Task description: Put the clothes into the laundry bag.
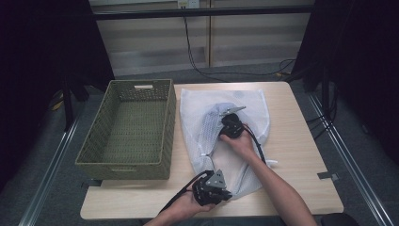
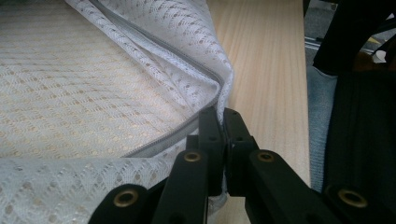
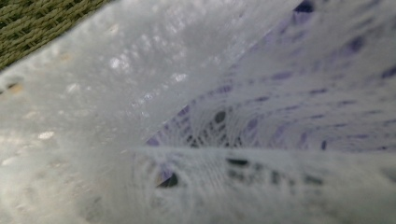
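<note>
A white mesh bag (image 1: 244, 101) lies flat on the wooden table (image 1: 301, 155). My left gripper (image 1: 227, 192) is at the bag's near corner. In the left gripper view its jaws (image 2: 224, 126) are pressed together on the bag's grey zipper edge (image 2: 187, 126). My right gripper (image 1: 222, 121) rests on the middle of the bag, where the fabric puckers toward it. In the right gripper view the mesh (image 3: 187, 93) lies right against the lens and gathers to a point, hiding the jaws. The bunched fabric suggests this gripper is shut on the mesh.
An olive woven basket (image 1: 122, 170) stands just left of the bag, partly over the table's left edge; its weave (image 3: 37, 23) appears in the right gripper view. Bare tabletop (image 2: 266, 70) runs right of the bag. Black cables trail on the floor behind.
</note>
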`<state>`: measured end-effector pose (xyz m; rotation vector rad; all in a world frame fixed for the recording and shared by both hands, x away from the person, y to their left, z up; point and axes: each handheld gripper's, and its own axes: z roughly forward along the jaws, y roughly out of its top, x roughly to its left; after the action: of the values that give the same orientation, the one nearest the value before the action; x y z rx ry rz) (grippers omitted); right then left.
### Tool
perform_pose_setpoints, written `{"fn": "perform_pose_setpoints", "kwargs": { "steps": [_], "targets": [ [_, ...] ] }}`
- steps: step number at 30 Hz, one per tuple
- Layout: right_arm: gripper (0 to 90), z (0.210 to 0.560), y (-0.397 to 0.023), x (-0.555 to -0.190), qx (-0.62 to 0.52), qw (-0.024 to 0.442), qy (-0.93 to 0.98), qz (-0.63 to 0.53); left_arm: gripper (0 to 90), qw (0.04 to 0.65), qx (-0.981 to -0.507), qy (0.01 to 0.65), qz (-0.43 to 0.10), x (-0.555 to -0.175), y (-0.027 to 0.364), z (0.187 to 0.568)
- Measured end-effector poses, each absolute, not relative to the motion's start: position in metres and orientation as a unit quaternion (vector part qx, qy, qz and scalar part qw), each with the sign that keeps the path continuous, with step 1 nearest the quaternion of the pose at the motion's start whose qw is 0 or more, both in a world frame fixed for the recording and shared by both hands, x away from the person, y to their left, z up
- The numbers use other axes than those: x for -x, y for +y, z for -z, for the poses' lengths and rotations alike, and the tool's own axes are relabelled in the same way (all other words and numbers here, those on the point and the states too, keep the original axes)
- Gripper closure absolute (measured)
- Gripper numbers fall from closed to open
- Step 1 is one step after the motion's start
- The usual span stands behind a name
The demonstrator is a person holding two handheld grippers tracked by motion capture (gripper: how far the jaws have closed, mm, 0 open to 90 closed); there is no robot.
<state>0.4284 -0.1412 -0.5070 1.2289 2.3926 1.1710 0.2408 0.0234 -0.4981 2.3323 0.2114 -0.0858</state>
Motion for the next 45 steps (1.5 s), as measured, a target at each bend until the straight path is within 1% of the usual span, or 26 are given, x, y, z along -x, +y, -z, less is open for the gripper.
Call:
{"fn": "perform_pose_setpoints", "kwargs": {
  "steps": [7,10,11,17,20,22,26,31,34,36,40,43,45],
  "targets": [
    [90.0,0.504,-0.146,-0.420,-0.400,0.074,0.818,-0.407,88.4,0.384,-0.919,0.083,0.033,-0.241,0.024,0.498],
    [87.9,0.501,-0.150,-0.411,-0.385,0.061,0.820,-0.418,88.4,0.391,-0.916,0.084,0.035,-0.241,0.024,0.499],
    [87.4,0.499,-0.152,-0.407,-0.379,0.058,0.822,-0.420,88.4,0.383,-0.920,0.081,0.034,-0.241,0.025,0.497],
    [81.9,0.481,-0.172,-0.386,-0.350,0.044,0.826,-0.440,88.2,0.387,-0.918,0.081,0.033,-0.241,0.024,0.498],
    [79.2,0.478,-0.186,-0.377,-0.344,0.044,0.824,-0.448,88.3,0.395,-0.914,0.082,0.034,-0.241,0.024,0.500],
    [75.5,0.479,-0.197,-0.372,-0.345,0.041,0.820,-0.455,88.2,0.394,-0.915,0.082,0.034,-0.241,0.024,0.500],
    [70.8,0.477,-0.213,-0.369,-0.353,0.042,0.810,-0.467,88.1,0.388,-0.918,0.078,0.028,-0.240,0.023,0.498],
    [66.1,0.466,-0.225,-0.373,-0.362,0.060,0.790,-0.492,87.3,0.393,-0.916,0.073,0.026,-0.239,0.022,0.499],
    [68.0,0.462,-0.233,-0.376,-0.365,0.057,0.780,-0.505,86.5,0.392,-0.917,0.070,0.024,-0.239,0.022,0.499],
    [67.3,0.461,-0.237,-0.378,-0.367,0.061,0.774,-0.512,86.2,0.390,-0.918,0.070,0.025,-0.240,0.023,0.498],
    [58.8,0.463,-0.243,-0.384,-0.384,0.077,0.771,-0.502,85.5,0.397,-0.915,0.072,0.030,-0.240,0.022,0.499],
    [55.1,0.466,-0.247,-0.390,-0.397,0.086,0.769,-0.494,85.5,0.394,-0.916,0.071,0.028,-0.240,0.022,0.499],
    [54.4,0.468,-0.248,-0.394,-0.404,0.085,0.767,-0.490,85.5,0.394,-0.916,0.070,0.029,-0.240,0.022,0.499]
  ]
}}
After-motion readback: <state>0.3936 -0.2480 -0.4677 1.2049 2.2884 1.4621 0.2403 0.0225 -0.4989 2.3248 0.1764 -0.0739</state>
